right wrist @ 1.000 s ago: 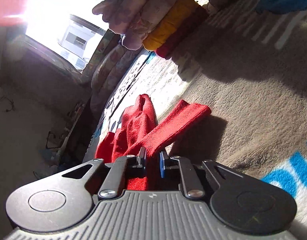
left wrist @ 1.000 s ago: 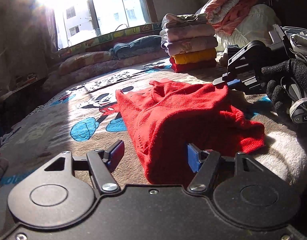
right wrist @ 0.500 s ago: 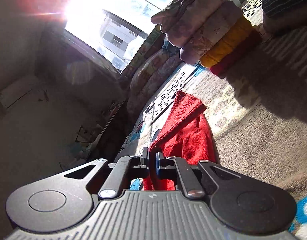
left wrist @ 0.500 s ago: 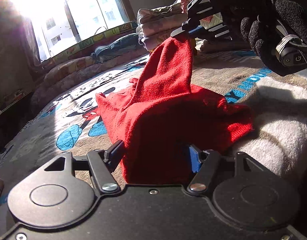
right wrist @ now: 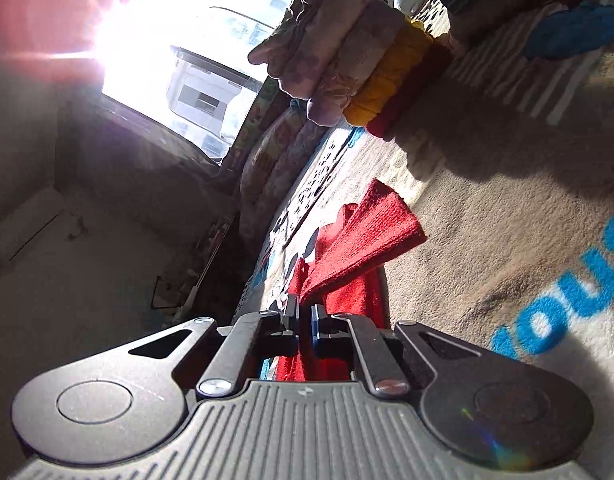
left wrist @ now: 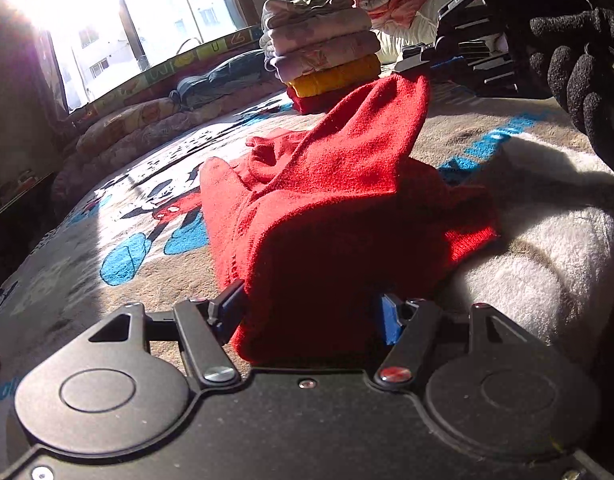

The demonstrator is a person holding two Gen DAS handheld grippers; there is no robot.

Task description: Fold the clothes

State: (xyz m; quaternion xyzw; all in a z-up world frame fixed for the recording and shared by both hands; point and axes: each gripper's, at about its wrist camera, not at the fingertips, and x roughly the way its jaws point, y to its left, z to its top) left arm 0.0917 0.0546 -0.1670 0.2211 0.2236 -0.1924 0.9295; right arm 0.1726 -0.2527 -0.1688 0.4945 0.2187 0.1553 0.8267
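Your left tongs (left wrist: 311, 312) stand wide, their blue pads either side of the near edge of the red knit (left wrist: 331, 216), which lies bunched on the printed blanket (left wrist: 107, 236). Your right tongs (right wrist: 303, 320) pinch a corner of it, lifted off the blanket. Beyond sits a stack (left wrist: 323, 44) of folded clothes, near the window (left wrist: 155, 28).

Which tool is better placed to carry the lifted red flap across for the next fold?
Probably the right tool: it is shut on the raised flap of the red garment. The left tool is open around the garment's near edge, low on the blanket.
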